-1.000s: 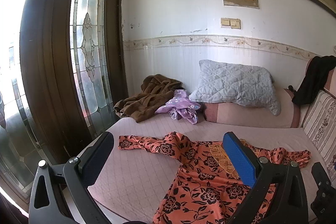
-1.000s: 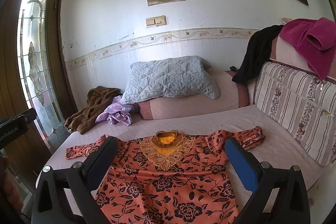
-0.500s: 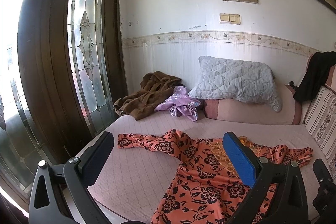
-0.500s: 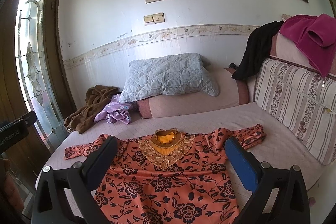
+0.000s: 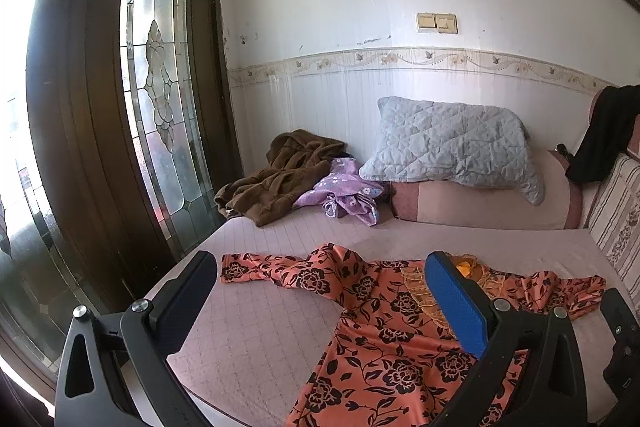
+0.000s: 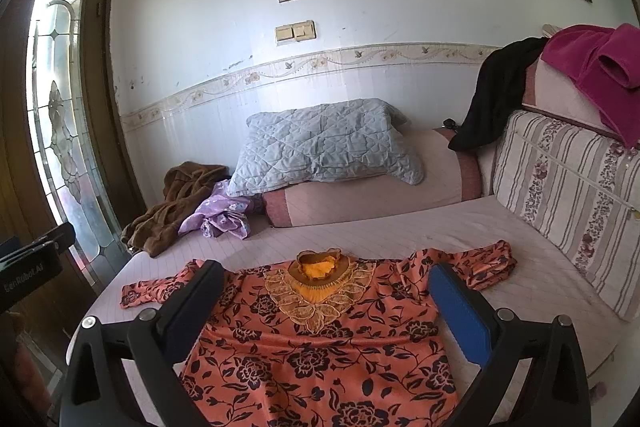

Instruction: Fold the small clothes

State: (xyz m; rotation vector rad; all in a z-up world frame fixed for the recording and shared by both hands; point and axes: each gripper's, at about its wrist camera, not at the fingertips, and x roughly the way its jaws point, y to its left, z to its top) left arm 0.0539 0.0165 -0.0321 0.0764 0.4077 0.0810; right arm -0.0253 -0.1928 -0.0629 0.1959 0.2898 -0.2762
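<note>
An orange dress with black flowers lies spread flat on the pink bed, its gold-trimmed collar toward the wall. Its left sleeve stretches out straight; its right sleeve is bunched near the striped cushion. My left gripper hovers open above the dress's left shoulder and sleeve, nothing between its fingers. My right gripper is open too, held above the chest of the dress without touching it.
A brown garment and a purple floral one lie heaped at the bed's far left. A grey quilted pillow rests on a pink bolster. A striped cushion lines the right side. A glass-panelled door stands left.
Both grippers have tilted slightly, so the dress sits a little lower in each view. The dress itself has not moved and both grippers stay open.
</note>
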